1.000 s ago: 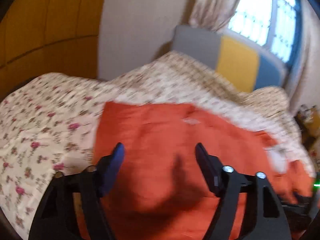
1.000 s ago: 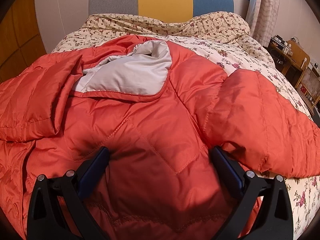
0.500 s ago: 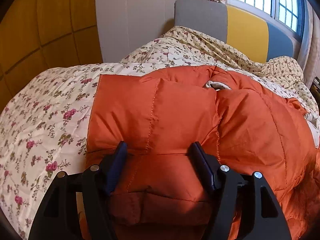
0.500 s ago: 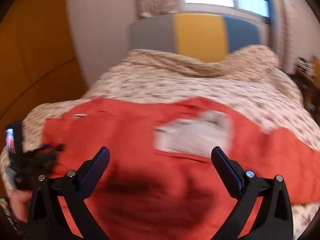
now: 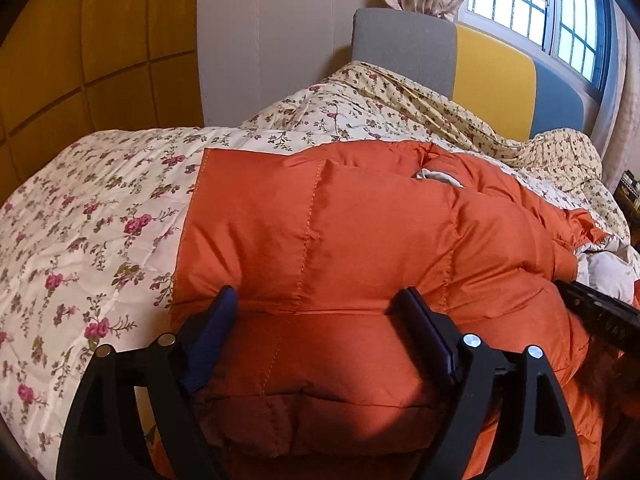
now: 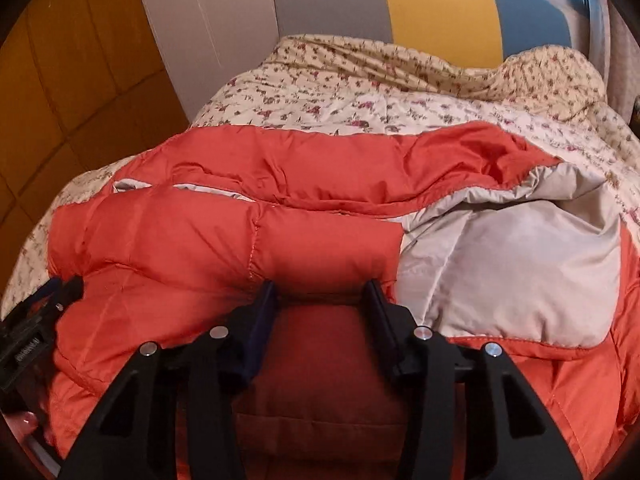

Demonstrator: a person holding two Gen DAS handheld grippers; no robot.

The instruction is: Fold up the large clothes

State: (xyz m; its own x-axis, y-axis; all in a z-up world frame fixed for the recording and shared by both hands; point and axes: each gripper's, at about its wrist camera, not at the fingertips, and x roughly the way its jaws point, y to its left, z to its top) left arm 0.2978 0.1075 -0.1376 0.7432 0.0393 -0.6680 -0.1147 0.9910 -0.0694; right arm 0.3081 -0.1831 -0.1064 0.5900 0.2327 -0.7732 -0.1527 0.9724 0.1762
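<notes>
A: What is the right wrist view showing that the left is missing?

B: The puffy orange quilted jacket (image 6: 224,240) is lying on the floral-quilted bed (image 6: 360,92) with its pale grey lining (image 6: 520,268) lying open; the left view is catching only a sliver of it.

A: And the tools?

B: The left tool (image 5: 316,304) is pinching a thick fold of the jacket (image 5: 320,220). The right tool (image 6: 322,292) is squeezing another fold.

A: Anything hidden?

B: The near hem is disappearing beneath both tools. The left tool is sitting cut off at the right view's left edge (image 6: 36,320).
</notes>
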